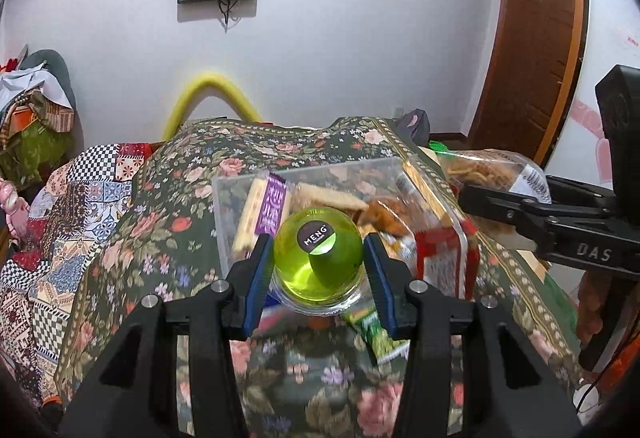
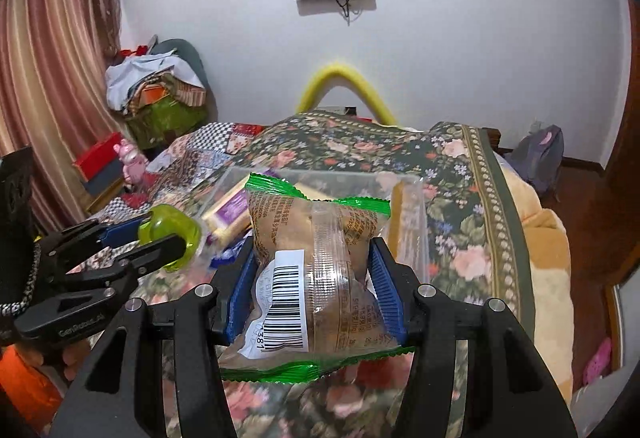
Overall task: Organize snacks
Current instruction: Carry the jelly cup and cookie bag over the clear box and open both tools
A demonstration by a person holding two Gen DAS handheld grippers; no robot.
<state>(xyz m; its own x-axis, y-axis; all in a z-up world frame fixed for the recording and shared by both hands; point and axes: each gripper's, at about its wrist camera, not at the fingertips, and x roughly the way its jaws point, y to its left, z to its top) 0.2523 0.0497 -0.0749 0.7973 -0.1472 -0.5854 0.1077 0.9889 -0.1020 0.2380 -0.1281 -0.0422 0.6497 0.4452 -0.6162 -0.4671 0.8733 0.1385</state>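
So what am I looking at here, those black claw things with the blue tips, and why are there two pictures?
There is no robot: a person holds two hand grippers, each with a fisheye camera looking forward along its black arms and blue pads. One picture comes from the left gripper, the other from the right gripper, and each also shows the other from the side. The left jaws are shut on a round green jelly cup. The right jaws are shut on a clear snack packet with green edges and a barcode. Below them is a bed with a floral bedspread. On it stands a clear plastic box that already holds snacks, including a purple-labelled bar. A small green packet lies loose near the box.
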